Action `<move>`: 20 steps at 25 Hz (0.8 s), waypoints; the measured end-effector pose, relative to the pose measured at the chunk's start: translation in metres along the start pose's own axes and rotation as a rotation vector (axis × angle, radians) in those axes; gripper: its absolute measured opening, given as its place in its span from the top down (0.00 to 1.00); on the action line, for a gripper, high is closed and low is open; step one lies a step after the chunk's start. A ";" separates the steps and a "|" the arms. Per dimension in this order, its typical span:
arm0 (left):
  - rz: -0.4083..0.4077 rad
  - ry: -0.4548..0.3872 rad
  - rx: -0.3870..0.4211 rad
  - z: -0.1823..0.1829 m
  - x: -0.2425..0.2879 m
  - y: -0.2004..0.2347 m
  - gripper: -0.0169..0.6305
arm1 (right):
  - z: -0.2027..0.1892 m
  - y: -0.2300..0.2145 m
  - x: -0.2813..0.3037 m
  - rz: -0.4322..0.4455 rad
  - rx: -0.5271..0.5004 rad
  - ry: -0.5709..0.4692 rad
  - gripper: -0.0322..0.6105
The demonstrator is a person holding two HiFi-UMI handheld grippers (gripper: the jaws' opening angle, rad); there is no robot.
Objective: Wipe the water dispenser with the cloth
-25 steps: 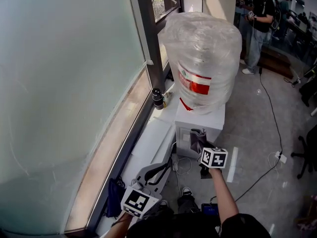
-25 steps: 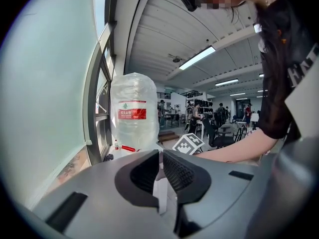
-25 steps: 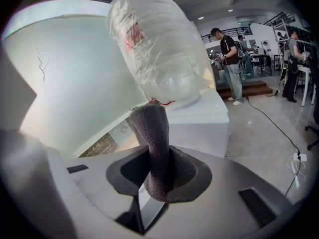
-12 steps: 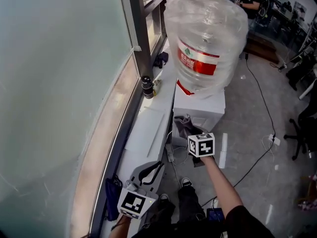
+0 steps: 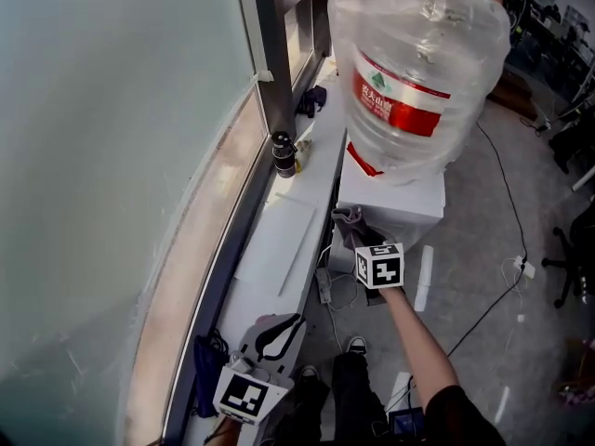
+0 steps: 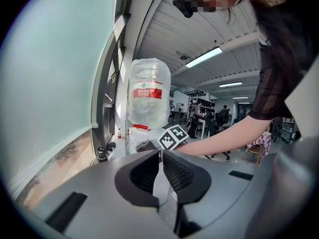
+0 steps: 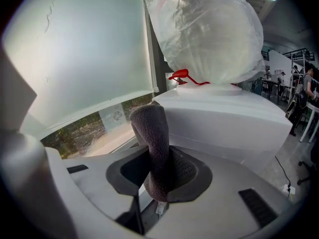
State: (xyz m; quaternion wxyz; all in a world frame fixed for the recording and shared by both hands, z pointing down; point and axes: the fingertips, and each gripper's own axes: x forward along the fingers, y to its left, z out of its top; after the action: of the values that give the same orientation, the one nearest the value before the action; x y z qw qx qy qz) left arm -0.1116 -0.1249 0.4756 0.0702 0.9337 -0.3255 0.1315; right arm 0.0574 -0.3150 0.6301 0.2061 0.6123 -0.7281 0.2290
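While the right gripper pinches cloth, a wrapped bottle tops the dispenser.

Bright daylight reaches you thru the frosted window on your left; a ceiling strip light helps inside. Glare spots on the bottle wrap, & the water dispenser top is nearly blown out. Gripper views: fisheye, black corners, bent edges. Cloth looks sharp, head view crisp too; shadows soft.
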 end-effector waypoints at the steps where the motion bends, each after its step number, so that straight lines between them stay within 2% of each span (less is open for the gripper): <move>1: -0.003 0.002 -0.004 -0.001 0.003 0.000 0.93 | -0.002 -0.006 0.003 -0.008 0.002 0.002 0.79; 8: -0.053 0.024 -0.019 -0.007 0.026 -0.014 0.93 | -0.019 -0.069 -0.012 -0.087 0.115 -0.013 0.79; 20: -0.138 0.035 0.003 -0.004 0.062 -0.038 0.93 | -0.061 -0.206 -0.078 -0.302 0.198 0.001 0.79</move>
State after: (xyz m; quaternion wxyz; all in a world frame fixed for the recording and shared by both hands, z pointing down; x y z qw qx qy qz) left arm -0.0413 -0.1310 0.4954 0.0836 0.9515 -0.2592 0.1430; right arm 0.2747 -0.2474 0.6506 0.1772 0.7319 -0.6016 0.2664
